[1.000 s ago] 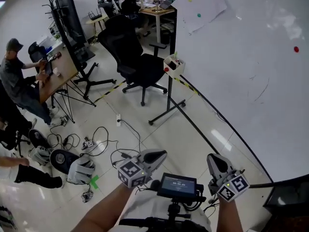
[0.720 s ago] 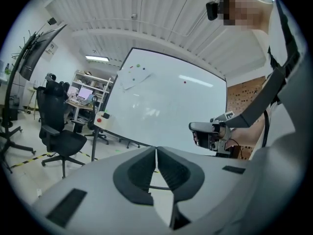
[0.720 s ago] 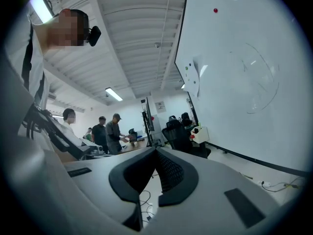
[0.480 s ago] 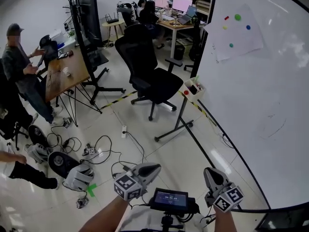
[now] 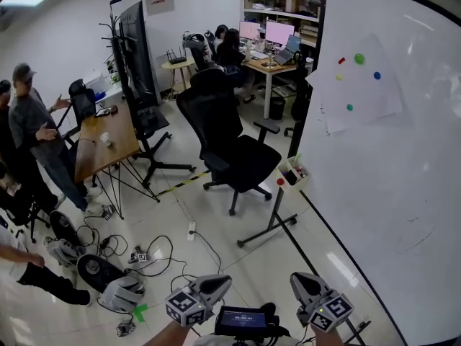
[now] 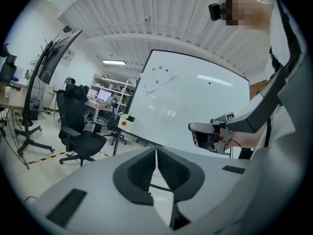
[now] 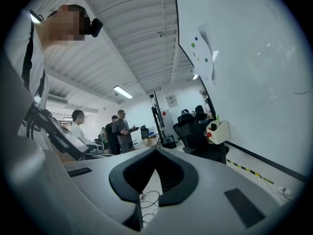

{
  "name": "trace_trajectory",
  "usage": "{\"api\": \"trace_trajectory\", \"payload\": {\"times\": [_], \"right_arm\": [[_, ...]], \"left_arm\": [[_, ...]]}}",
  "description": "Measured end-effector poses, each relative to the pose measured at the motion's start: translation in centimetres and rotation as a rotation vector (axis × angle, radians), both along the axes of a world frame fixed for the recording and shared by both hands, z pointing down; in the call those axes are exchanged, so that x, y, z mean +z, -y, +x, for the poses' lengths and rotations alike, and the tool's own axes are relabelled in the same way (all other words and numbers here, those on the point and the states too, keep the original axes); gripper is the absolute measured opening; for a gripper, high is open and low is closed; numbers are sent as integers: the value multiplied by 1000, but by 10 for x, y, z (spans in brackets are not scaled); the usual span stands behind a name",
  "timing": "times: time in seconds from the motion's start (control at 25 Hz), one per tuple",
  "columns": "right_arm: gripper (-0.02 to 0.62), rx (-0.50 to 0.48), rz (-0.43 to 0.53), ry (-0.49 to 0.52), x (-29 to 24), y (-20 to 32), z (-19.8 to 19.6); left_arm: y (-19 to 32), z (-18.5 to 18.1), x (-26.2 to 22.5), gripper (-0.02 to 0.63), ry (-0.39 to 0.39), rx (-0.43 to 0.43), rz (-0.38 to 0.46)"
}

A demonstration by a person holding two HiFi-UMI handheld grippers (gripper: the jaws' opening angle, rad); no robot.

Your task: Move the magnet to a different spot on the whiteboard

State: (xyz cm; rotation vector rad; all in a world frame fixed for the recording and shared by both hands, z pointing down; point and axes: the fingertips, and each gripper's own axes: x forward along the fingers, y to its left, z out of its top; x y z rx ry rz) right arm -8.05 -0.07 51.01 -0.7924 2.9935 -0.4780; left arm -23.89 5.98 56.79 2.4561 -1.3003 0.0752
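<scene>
The whiteboard fills the right of the head view. High on it a sheet of paper carries several small coloured magnets, among them a green one, a blue one and a red one. The left gripper view shows the board farther off, with a lone red magnet on its bare part. Both grippers are low at the frame's bottom, well short of the board. My left gripper is shut and holds nothing. My right gripper is likewise shut and holds nothing; it also shows as the right gripper.
A white marker tray hangs at the board's left edge above the stand legs. A black office chair stands beside it. Cables and gear litter the floor at left. People stand by a wooden desk.
The view has lifted: the paper with its magnets sits lower and larger in frame. Both grippers have slid down to the frame's bottom edge. The lone red magnet at far right has left the head view.
</scene>
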Motion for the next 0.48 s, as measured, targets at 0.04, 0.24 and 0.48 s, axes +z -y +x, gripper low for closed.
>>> {"api": "trace_trajectory", "payload": {"times": [0.04,0.24,0.48], "right_arm": [[11,-9,6,7,0,12,2],[11,-17,13,50,-8,80,28],[11,15,-4,112,-26,136,57]], "left_arm": [[13,4,0,35,10,1,1],[92,31,-15,35,28,1,22],[143,47,-33,35,48,-3,20]]}}
